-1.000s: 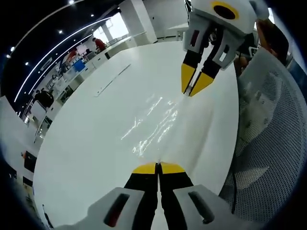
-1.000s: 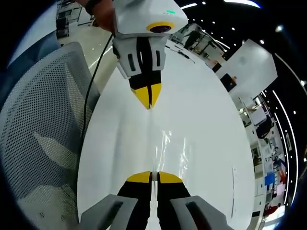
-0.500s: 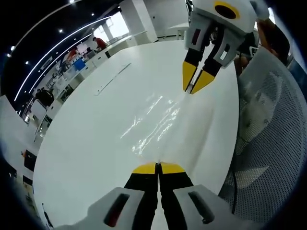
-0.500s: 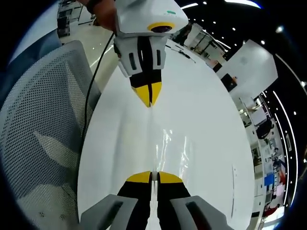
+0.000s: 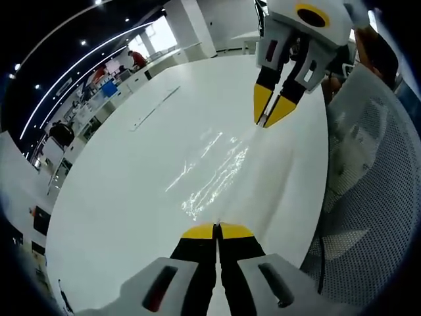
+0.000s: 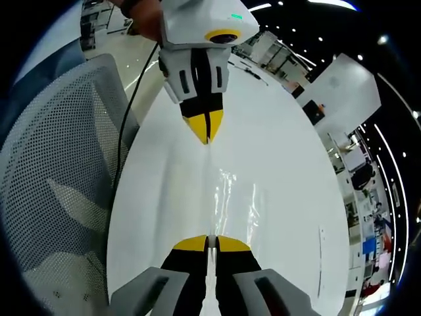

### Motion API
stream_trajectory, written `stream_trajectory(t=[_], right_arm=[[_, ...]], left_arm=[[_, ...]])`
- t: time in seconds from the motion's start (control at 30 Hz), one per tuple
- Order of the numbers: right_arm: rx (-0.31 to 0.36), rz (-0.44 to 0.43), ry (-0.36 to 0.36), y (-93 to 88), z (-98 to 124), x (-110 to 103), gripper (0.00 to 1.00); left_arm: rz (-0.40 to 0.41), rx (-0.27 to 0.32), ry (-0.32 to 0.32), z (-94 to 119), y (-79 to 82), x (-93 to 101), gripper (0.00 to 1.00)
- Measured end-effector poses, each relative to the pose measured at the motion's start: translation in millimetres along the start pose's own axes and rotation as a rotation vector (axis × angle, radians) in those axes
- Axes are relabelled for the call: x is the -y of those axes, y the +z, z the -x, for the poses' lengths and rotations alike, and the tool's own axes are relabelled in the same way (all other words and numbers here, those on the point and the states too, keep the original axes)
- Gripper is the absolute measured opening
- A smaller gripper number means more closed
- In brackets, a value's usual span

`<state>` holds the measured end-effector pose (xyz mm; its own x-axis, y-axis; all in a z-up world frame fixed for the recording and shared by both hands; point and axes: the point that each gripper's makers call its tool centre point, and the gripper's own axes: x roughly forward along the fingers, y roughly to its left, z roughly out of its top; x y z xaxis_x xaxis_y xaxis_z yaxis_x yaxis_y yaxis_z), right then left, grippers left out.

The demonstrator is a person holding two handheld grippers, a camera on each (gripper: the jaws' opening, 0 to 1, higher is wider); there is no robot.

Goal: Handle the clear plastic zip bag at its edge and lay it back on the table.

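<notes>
Zip bag (image 5: 217,171) stretched lengthwise between both tools, left tool (image 5: 217,230) and right tool (image 6: 208,242) each pinching an opposite edge above worktop (image 5: 125,191)

The clear plastic zip bag (image 5: 220,174) was nearly lost against the white bench (image 5: 131,197); only glints marked it, and its outline could not be traced. Its pinched edges were hidden inside the closed jaws of the left tongs (image 5: 217,228) and the right tongs (image 6: 208,241). The mesh chair (image 6: 52,191) was cut off by the picture's edge. Distant people (image 5: 137,60) were too small to make out.
</notes>
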<state>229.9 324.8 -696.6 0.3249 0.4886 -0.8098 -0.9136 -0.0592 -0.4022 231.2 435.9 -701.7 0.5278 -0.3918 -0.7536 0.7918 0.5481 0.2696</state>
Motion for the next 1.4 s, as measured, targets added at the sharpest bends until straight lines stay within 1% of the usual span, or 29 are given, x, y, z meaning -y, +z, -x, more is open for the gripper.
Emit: stream_trajectory(t=[0.1,0.17,0.67,0.93,1.0,1.2,1.27,1.33,1.4], right_arm=[[-0.007,0.001,0.000,-2.7,1,0,0.00],[-0.002,-0.003,0.000,-2.4,1,0,0.00],[-0.003,0.000,0.001,-4.4,0,-1,0.00],[-0.006,-0.002,0.000,-5.3,1,-2,0.00],[-0.004,-0.016,0.013,-5.4,1,-4,0.00],[-0.005,-0.018,0.020,-7.3,2,-5,0.00],[0.002,-0.041,0.034,-8.2,2,-7,0.00],[0.012,-0.061,0.063,-7.2,2,-12,0.00],[0.012,-0.037,0.060,-7.4,2,-12,0.02]], left_arm=[[0.001,-0.005,0.003,-2,-3.0,-1.3,0.00],[0.005,0.001,0.000,-2,-2.1,-0.6,0.00],[0.006,-0.002,-0.001,0,-1.8,3.1,0.00],[0.001,-0.003,-0.002,-5,-3.7,3.8,0.00],[-0.004,-0.005,-0.001,-4,-3.4,4.3,0.00],[-0.021,-0.014,-0.003,-5,-6.2,5.0,0.00],[-0.021,-0.016,-0.003,-7,-7.7,4.1,0.00],[-0.020,-0.015,-0.001,-8,-8.5,3.0,0.00],[-0.015,-0.012,0.002,-8,-7.9,2.7,0.00]])
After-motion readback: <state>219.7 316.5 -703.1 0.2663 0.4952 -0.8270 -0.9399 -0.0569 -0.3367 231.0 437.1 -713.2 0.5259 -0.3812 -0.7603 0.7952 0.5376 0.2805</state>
